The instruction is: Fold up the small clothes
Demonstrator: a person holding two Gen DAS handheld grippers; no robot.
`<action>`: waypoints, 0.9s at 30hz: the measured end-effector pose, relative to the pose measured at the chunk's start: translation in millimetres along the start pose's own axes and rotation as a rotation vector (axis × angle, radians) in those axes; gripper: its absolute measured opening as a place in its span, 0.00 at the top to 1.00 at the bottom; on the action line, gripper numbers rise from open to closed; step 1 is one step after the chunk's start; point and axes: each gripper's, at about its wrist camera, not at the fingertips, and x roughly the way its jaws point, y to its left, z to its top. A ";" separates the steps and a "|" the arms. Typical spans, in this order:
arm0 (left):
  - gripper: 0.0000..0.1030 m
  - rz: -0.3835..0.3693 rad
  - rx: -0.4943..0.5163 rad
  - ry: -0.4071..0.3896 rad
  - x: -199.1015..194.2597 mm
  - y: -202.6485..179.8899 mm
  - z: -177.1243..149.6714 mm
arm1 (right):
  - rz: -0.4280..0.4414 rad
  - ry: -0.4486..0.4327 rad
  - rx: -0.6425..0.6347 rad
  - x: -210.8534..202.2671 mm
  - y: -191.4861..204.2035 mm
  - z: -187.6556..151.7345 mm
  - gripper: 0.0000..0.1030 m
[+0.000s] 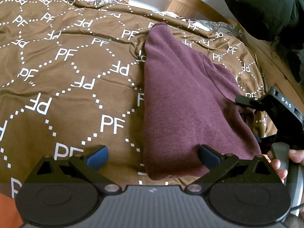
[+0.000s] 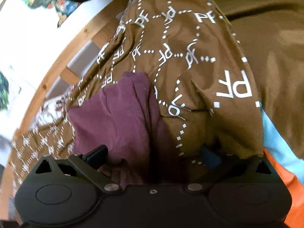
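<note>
While the left tool (image 1: 153, 156) hangs spread wide over the maroon garment's (image 1: 182, 98) near edge, the right tool (image 2: 153, 154) gapes at its right side.

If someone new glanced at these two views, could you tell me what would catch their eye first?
First, the maroon garment, folded into a long shape, lying right of centre on the brown bedspread with white PF lettering. Next, the left gripper, open in the foreground, one finger over the garment's near end. At the garment's right edge, the right gripper is also open.
</note>
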 end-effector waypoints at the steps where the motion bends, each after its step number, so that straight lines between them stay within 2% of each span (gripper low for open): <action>1: 0.00 0.000 0.001 0.000 -0.1 0.0 0.0 | 0.013 -0.005 0.026 -1.2 -2.9 0.6 0.03; 6: 0.00 -0.001 -0.001 0.000 -0.1 0.0 0.0 | 0.102 -0.037 0.124 -5.7 -11.0 4.2 0.05; 9: 0.00 -0.001 -0.001 0.000 -0.2 0.0 0.0 | 0.138 -0.023 0.118 -2.8 -6.9 4.1 0.11; 13: 0.00 -0.002 -0.001 0.000 0.0 -0.1 -0.2 | 0.073 0.004 0.017 4.2 7.2 0.4 0.18; 16: 0.00 -0.002 -0.002 0.000 0.2 -0.2 -0.6 | 0.012 0.014 -0.046 6.9 13.5 -2.5 0.32; 17: 0.00 -0.002 -0.002 -0.001 0.3 -0.2 -0.8 | 0.008 0.013 -0.048 6.3 13.3 -2.2 0.41; 20: 0.00 -0.005 -0.005 0.002 0.7 0.0 -0.6 | 0.044 0.018 0.010 1.9 4.9 -0.9 0.57; 25: 0.01 -0.046 -0.047 -0.016 -4.9 6.5 3.7 | 0.055 0.020 0.041 0.3 -1.5 -1.2 0.59; 27: 0.01 -0.081 -0.060 -0.046 -9.2 9.7 6.3 | 0.044 0.015 0.017 0.5 1.2 -1.8 0.56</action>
